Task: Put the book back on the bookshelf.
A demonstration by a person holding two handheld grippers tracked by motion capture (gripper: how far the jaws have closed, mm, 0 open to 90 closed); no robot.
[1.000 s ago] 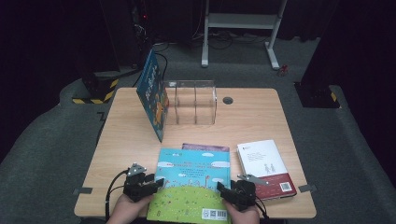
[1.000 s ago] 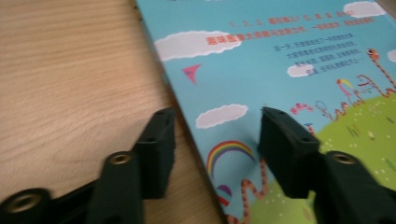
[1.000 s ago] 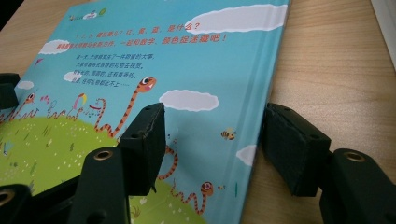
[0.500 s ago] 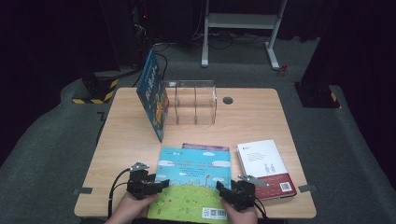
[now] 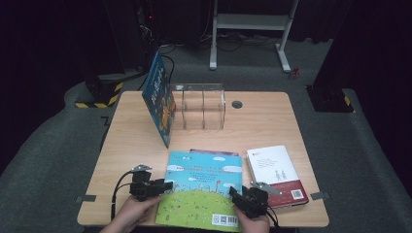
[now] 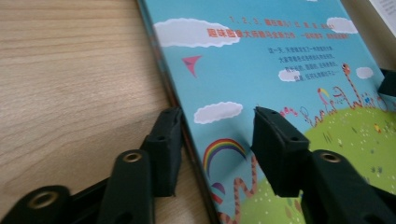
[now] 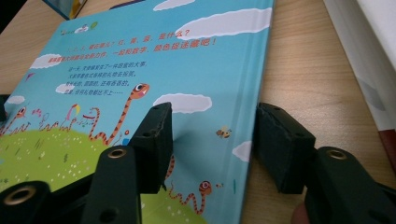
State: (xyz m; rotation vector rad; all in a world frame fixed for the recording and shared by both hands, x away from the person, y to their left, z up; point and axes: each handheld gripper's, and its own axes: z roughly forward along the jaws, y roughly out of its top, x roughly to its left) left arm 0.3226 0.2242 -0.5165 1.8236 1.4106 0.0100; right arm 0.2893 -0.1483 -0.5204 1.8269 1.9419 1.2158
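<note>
At the bottom centre of the high view, a blue-and-green picture book (image 5: 201, 191) is straddled at its edges by the left gripper (image 5: 163, 186) and right gripper (image 5: 236, 194), jaws just narrowed yet not seen pressing. A white paperback (image 5: 274, 170) lies right; beyond, a clear acrylic rack (image 5: 201, 107).

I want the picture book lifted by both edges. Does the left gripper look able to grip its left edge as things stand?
Probably yes: the left gripper straddles the edge of the picture book, one jaw on the table, one over the cover, nothing between.
</note>
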